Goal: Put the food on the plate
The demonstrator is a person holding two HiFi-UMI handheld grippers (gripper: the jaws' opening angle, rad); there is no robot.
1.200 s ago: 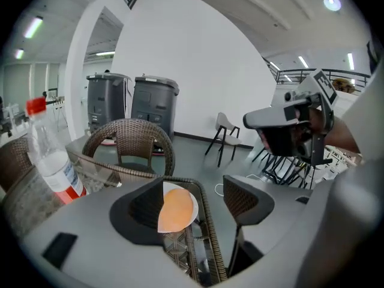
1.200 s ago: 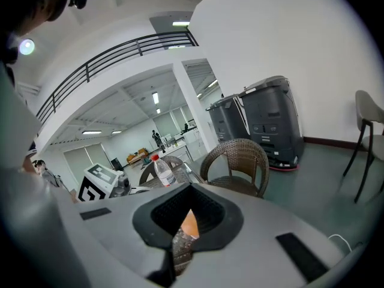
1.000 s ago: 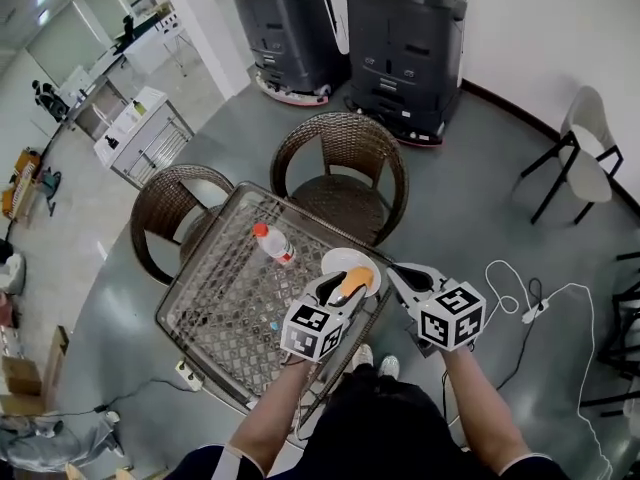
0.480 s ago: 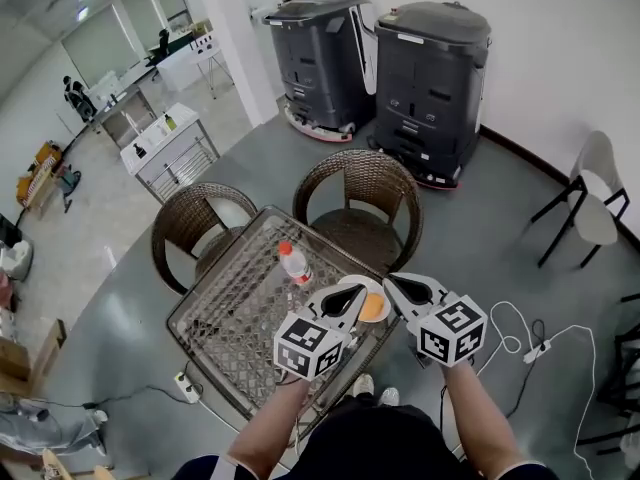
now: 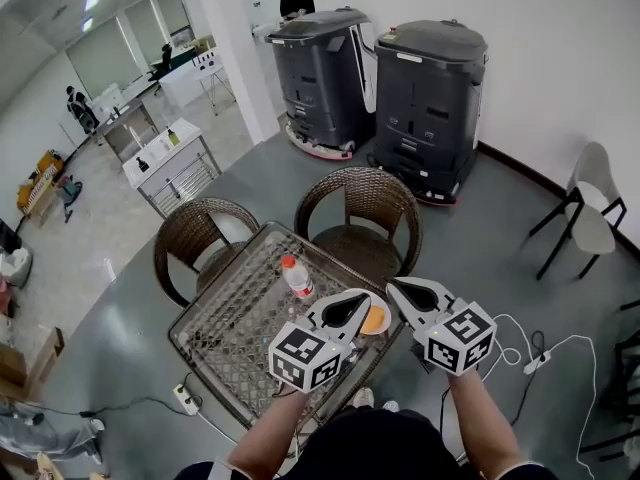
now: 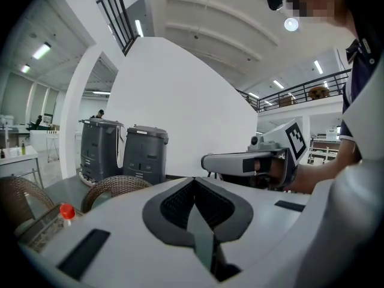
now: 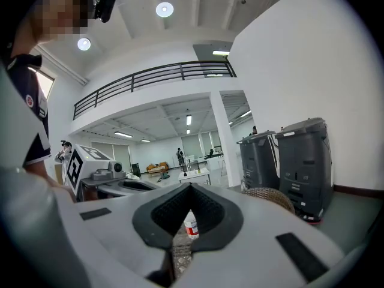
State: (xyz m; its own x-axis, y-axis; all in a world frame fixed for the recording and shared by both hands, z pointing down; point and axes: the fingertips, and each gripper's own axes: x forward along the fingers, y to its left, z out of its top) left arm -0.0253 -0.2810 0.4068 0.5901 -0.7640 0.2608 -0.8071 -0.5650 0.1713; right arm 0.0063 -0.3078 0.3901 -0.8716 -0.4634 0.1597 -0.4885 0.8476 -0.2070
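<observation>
Left gripper (image 5: 362,297): grey plastic fingers with ribbed black pads, pressed together, nothing held. Right gripper (image 5: 396,287): fingers likewise closed, empty. Orange food (image 5: 373,320) is seen on the round white plate (image 5: 386,314), between and beneath both fingertips, not touched. Woven mesh bench (image 5: 235,318); wicker chairs (image 5: 357,203), grey floor (image 5: 480,208) beyond.

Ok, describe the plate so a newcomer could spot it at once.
Find the square mesh-topped table in front of the two wicker chairs. Near its right-hand corner in the head view lies a small round plate carrying orange food. Unlike the upright clear bottle with a red cap beside it, it is flat and white.
</observation>
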